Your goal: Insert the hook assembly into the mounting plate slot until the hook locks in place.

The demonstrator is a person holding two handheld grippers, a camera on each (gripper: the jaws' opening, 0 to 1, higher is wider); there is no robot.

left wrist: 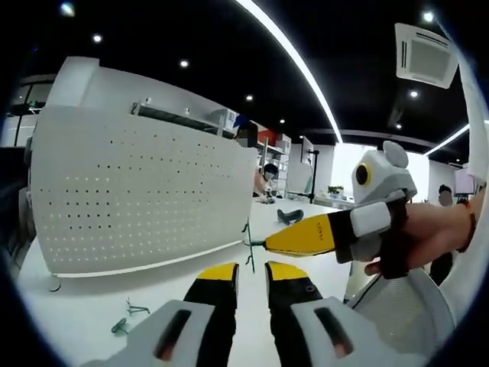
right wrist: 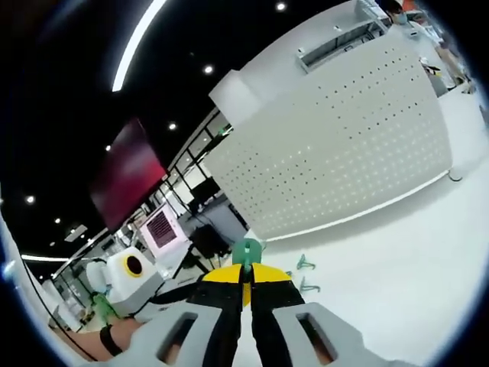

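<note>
R hand-held gripper [right wrist: 246, 294] pinches green hook [right wrist: 247, 251] – pegboard [right wrist: 336, 145] ahead

We are in an open-plan office or lab: long white LED ceiling strips [left wrist: 294, 57], a square ceiling air-conditioning vent [left wrist: 426, 53], white worktables [left wrist: 92, 306], shelving behind, and a seated person [left wrist: 267, 177] working.

There is one white board with many small holes [left wrist: 145, 199], standing on one white table [left wrist: 84, 313]. I count three green hooks: two lie loose on the table [right wrist: 306, 264] [right wrist: 309, 287], and one is between the jaws of a gripper [right wrist: 247, 252]. There are two grippers [left wrist: 250, 294] [right wrist: 246, 294].
</note>
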